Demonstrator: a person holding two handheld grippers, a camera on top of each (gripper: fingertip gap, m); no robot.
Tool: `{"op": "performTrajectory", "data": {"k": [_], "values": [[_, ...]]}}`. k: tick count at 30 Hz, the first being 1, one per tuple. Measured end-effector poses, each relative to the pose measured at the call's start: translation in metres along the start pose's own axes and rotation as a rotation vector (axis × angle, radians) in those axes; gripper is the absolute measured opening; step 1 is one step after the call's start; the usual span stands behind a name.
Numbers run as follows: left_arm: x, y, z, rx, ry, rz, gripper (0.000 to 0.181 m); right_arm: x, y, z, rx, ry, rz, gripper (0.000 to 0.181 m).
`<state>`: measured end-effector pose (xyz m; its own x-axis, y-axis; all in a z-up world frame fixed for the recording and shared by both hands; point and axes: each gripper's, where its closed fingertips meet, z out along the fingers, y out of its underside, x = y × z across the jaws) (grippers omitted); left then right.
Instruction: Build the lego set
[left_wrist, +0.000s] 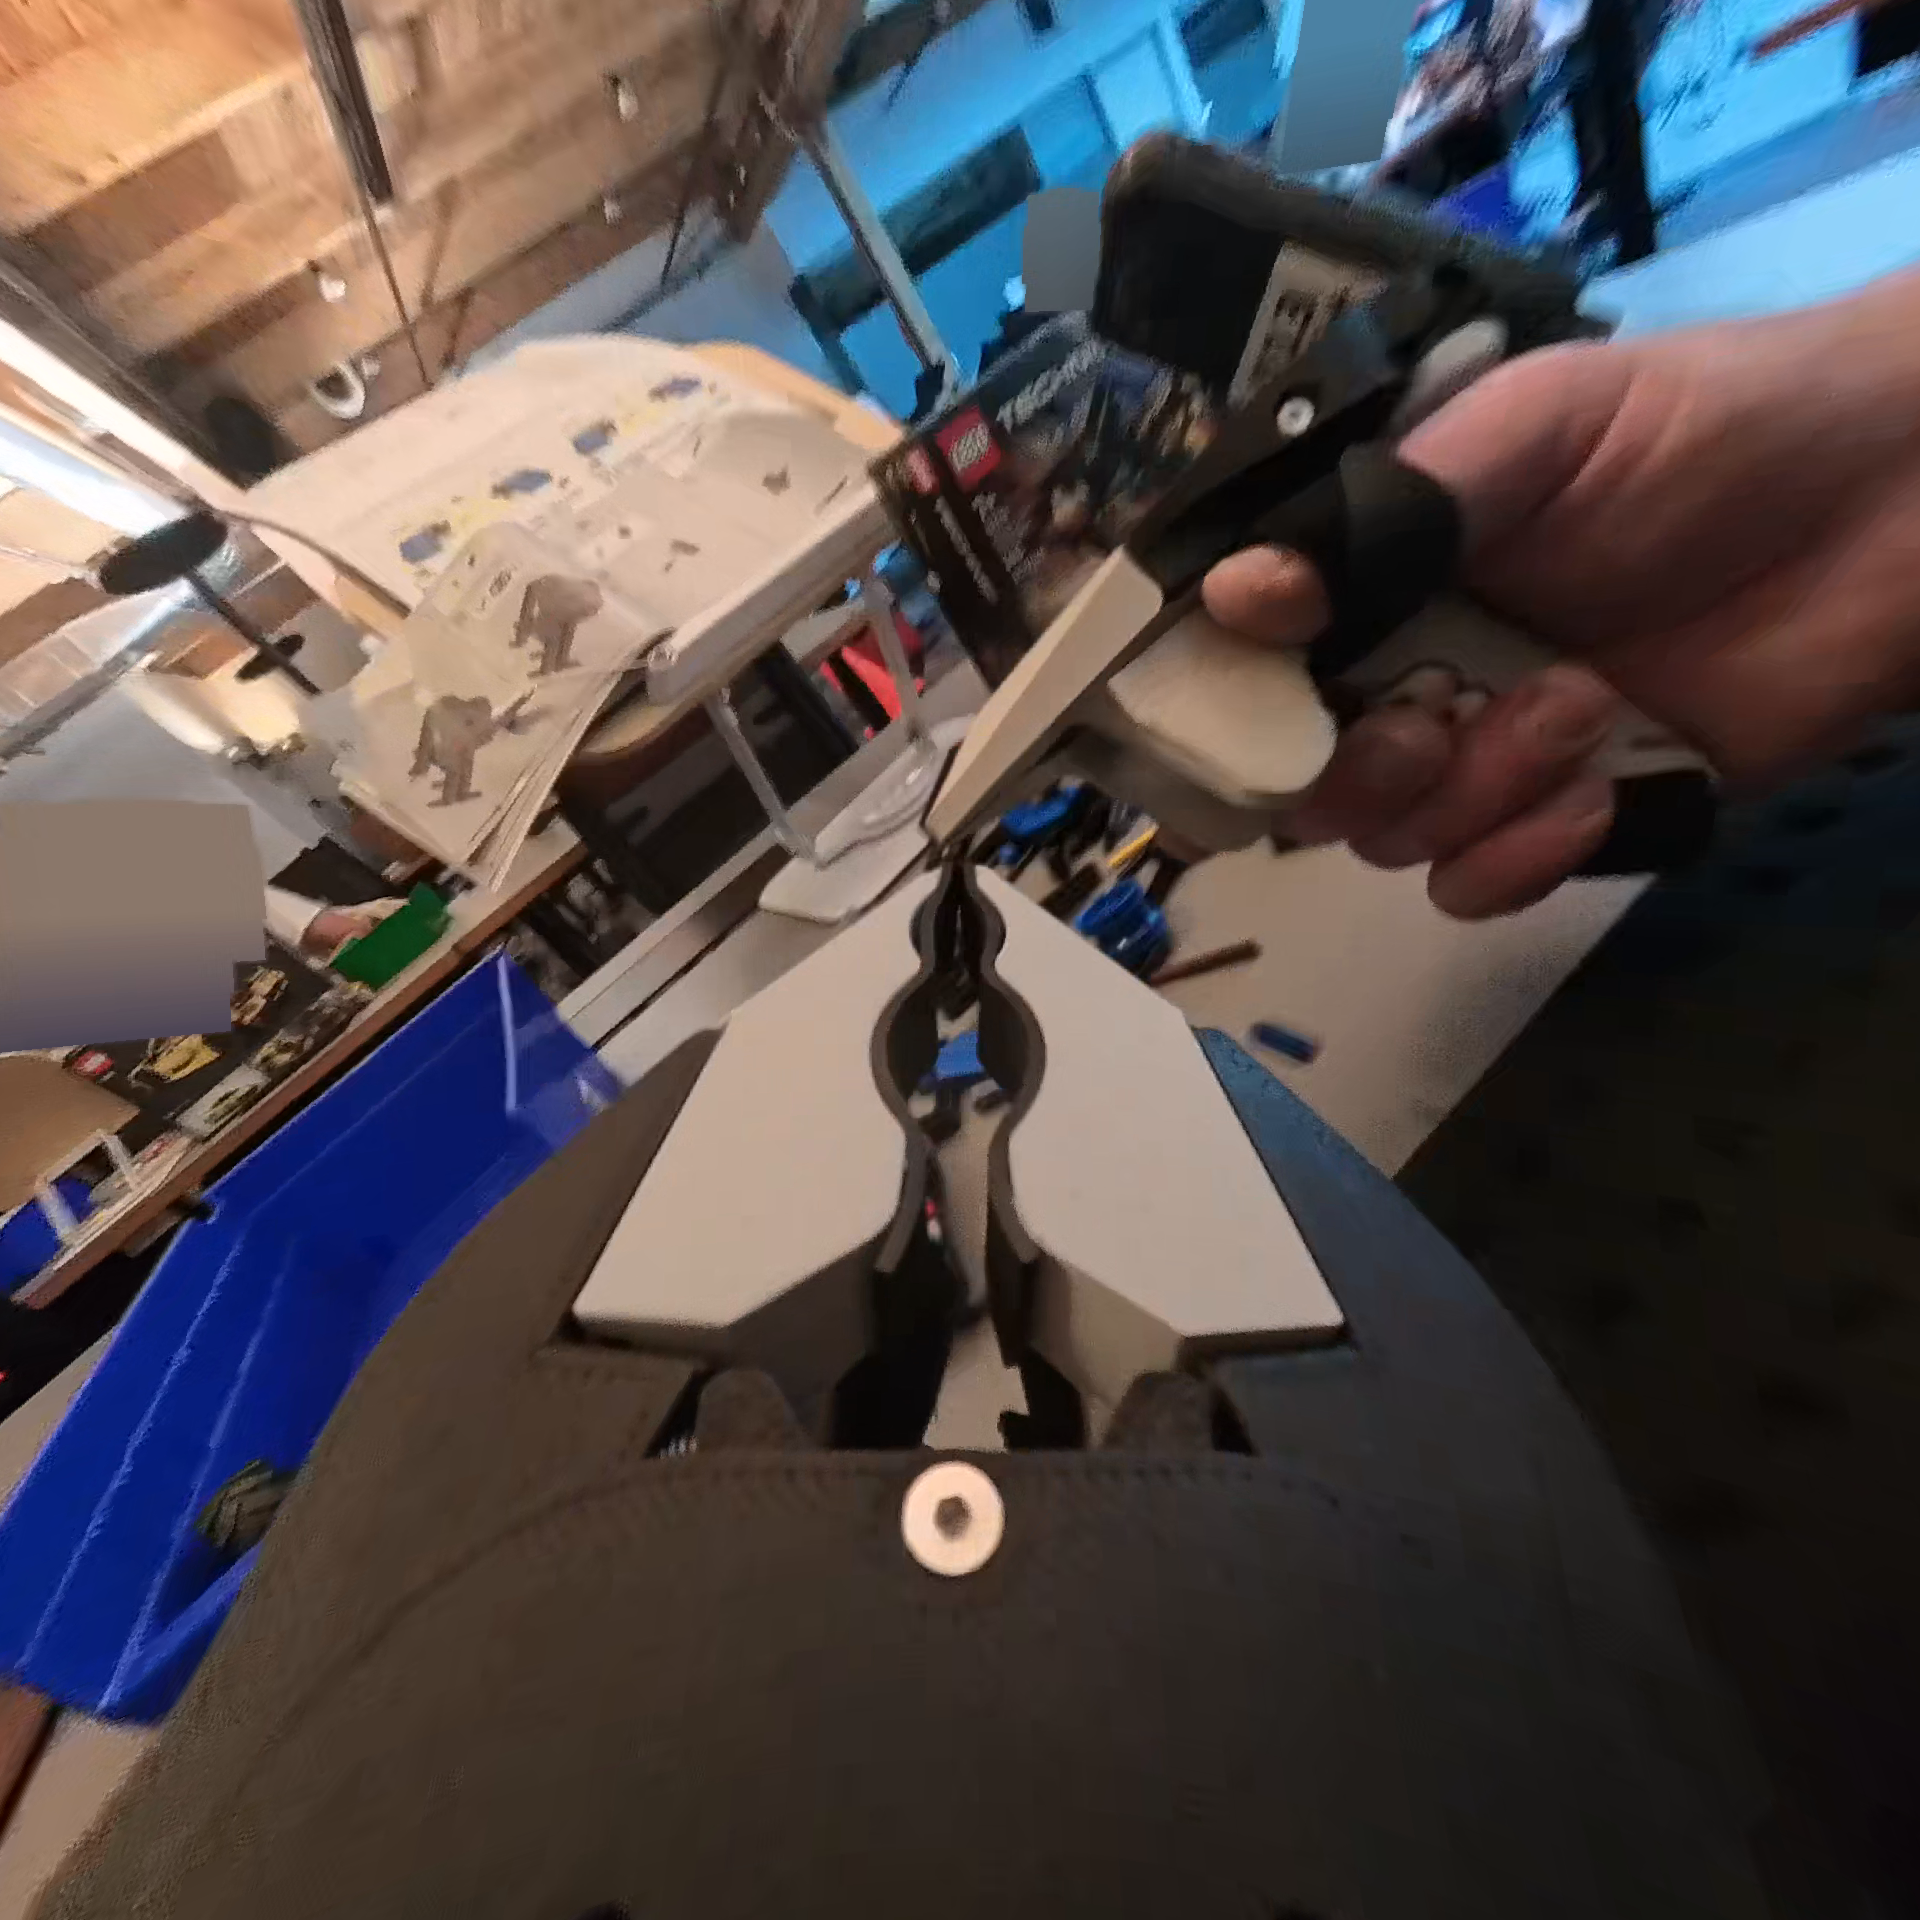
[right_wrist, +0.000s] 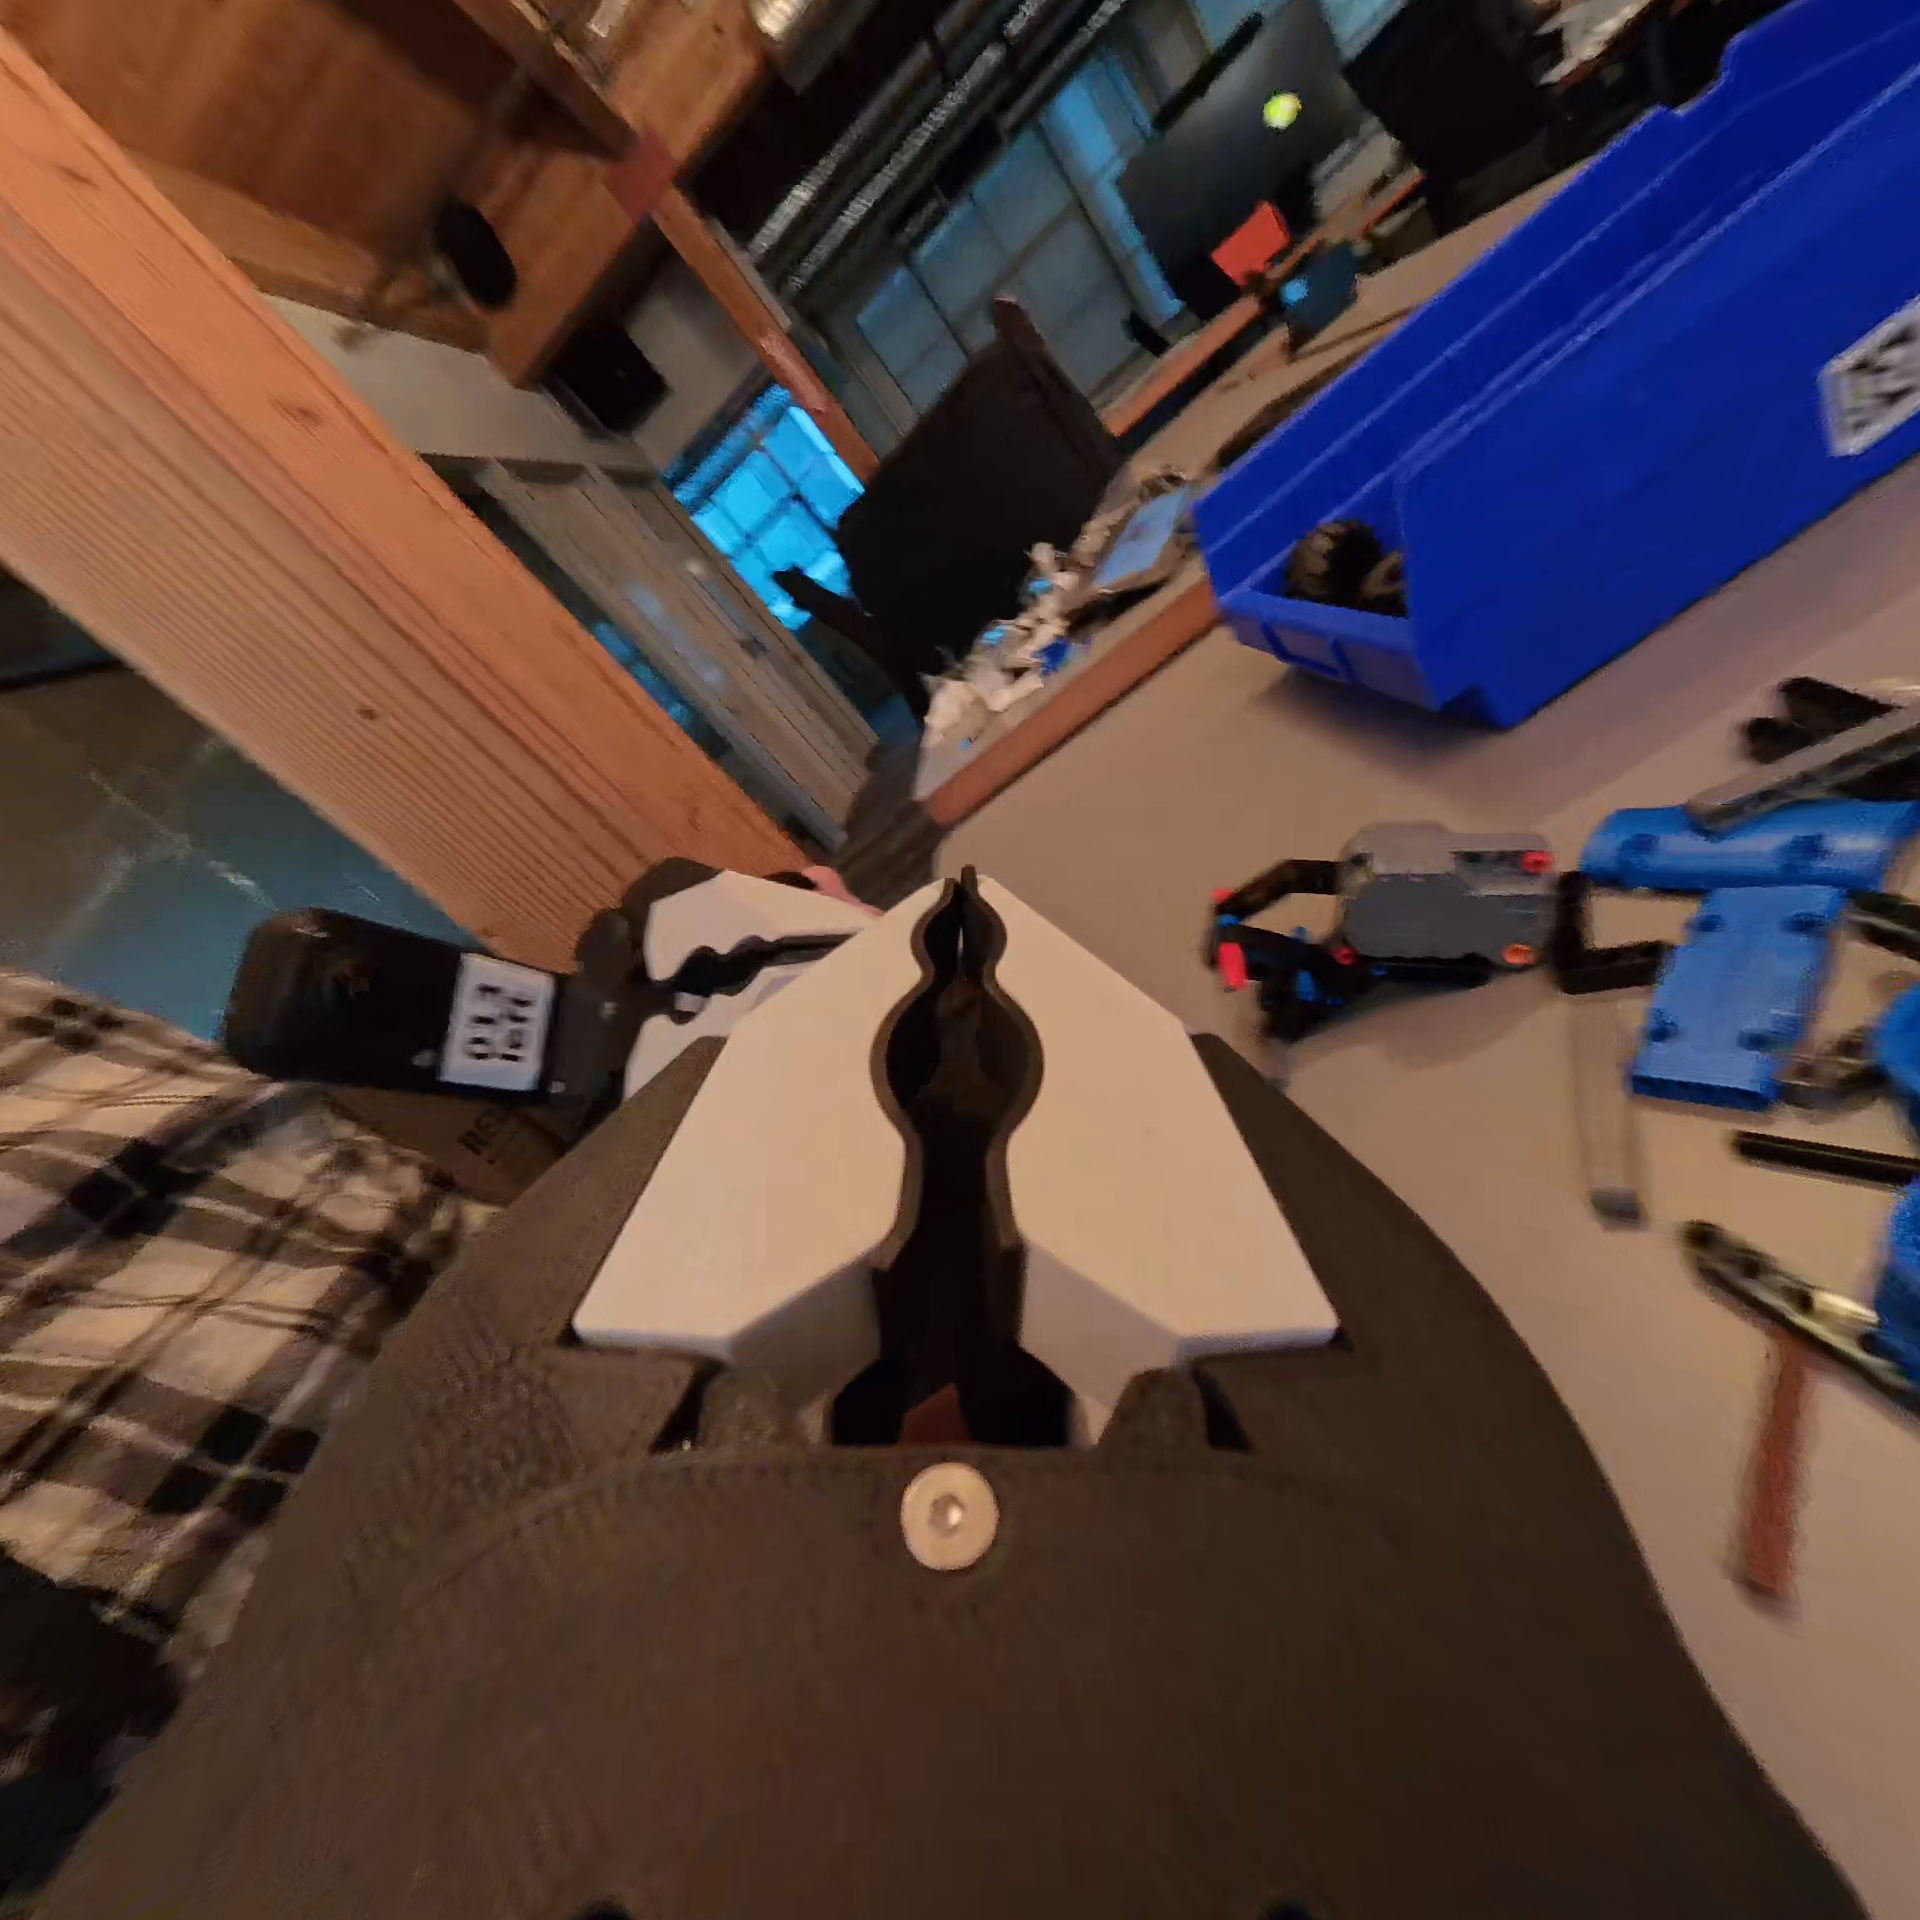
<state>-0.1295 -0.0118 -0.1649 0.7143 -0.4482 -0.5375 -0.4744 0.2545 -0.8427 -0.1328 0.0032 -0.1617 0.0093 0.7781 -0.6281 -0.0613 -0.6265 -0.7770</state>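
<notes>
While the half-built lego model (right_wrist: 1455, 925) lies on the grey counter (right_wrist: 1247, 1143), at about 3 o'clock in the right wrist view, neither pair of tongs touches it. It has a grey block in the middle, black arms with red bits, and big blue parts (right_wrist: 1745, 935) just beside it at 3 o'clock. Loose black and blue pieces (right_wrist: 1808, 1320) lie near it, toward 4 o'clock.

The right tongs (right_wrist: 961, 914) are pressed together, and something thin and dark sits between their tips; it is too blurry to name. The left tongs (left_wrist: 956, 883) are together too, also with a small dark bit at the tips. In the left wrist view the right tongs come in from 2 o'clock, held by a hand (left_wrist: 1621, 623), and their tip meets the left tips.

A blue bin (right_wrist: 1558, 468) stands on the counter at 1 o'clock. In the left wrist view, an open instruction booklet (left_wrist: 540, 582) rests on a stand at 10 o'clock, and the lego box (left_wrist: 1039, 499) stands at 12 o'clock.
</notes>
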Motion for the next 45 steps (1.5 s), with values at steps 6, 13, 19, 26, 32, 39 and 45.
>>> {"op": "performTrajectory", "data": {"k": [6,13,19,26,32,39,45], "values": [[-0.001,0.030,-0.001,-0.125,0.118,-0.111,0.000,0.037,0.008,-0.029,-0.193,0.231,-0.197,0.003],[0.016,0.057,0.001,-0.230,0.192,-0.052,0.000,0.070,0.054,-0.093,-0.646,0.454,-0.536,0.021],[0.006,0.065,0.001,-0.264,0.179,-0.057,0.001,0.072,0.085,-0.090,-0.744,0.460,-0.583,0.019],[-0.033,0.080,-0.010,-0.320,0.093,-0.076,0.007,0.084,0.099,-0.083,-0.808,0.531,-0.562,0.006],[-0.062,0.107,-0.012,-0.409,0.097,-0.179,0.028,0.073,0.078,-0.066,-0.643,0.480,-0.472,0.005],[-0.033,0.126,-0.003,-0.476,0.319,-0.221,0.051,0.055,0.047,-0.010,-0.331,0.311,-0.226,0.005],[-0.023,0.144,0.008,-0.565,0.350,-0.177,0.026,0.060,0.043,0.007,-0.299,0.304,-0.224,0.005]]}}
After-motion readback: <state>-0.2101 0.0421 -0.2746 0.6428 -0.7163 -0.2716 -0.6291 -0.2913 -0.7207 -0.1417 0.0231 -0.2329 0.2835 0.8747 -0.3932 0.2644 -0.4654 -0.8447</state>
